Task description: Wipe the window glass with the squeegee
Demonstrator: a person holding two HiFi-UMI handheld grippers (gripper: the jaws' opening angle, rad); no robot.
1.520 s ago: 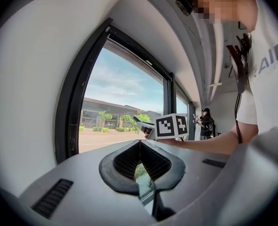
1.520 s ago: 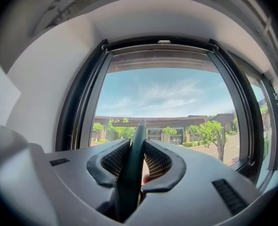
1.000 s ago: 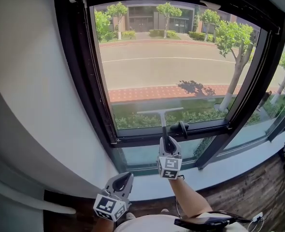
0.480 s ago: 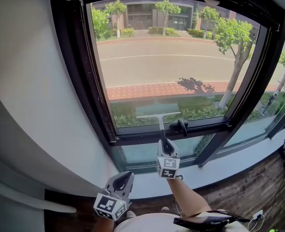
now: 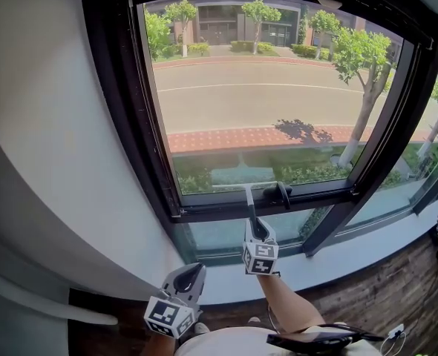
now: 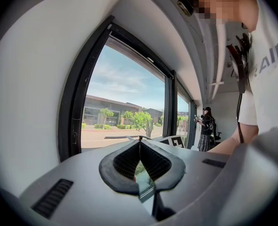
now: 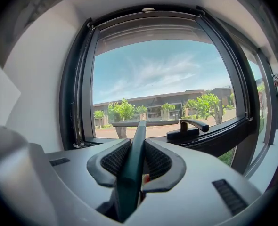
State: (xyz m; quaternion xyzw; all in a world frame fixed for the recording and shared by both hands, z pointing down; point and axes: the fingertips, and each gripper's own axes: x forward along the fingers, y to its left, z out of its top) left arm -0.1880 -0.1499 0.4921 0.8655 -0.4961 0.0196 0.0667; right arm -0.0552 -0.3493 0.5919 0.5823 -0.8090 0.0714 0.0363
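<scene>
Sunlit street, trees and a low building show through the glass (image 5: 256, 87) of a dark-framed window set in a white wall (image 5: 48, 124). At the foot of that pane a black handle (image 5: 277, 193) sits on the frame's crossbar.

The right gripper (image 7: 138, 145) is clamped narrow on the squeegee (image 5: 249, 202). Its dark green shaft runs up between the ribbed pads and out past the tips. This gripper hangs just below the handle and a little to its left, pointing up at the glass.

The squeegee's blade lies level across the bottom edge of the pane. It reaches out to the left of the handle, and its right end is just beside the handle's base.

The left gripper (image 6: 140, 144) is well below and left of the handle, close to the person's body. Its tips meet and nothing is between them.

Under the handle come a lower pane, then a pale sill (image 5: 338, 258). Dark wooden floor (image 5: 386, 295) lies below and right of the handle. In the left gripper view, another person (image 6: 206, 128) stands far along the row of windows.
</scene>
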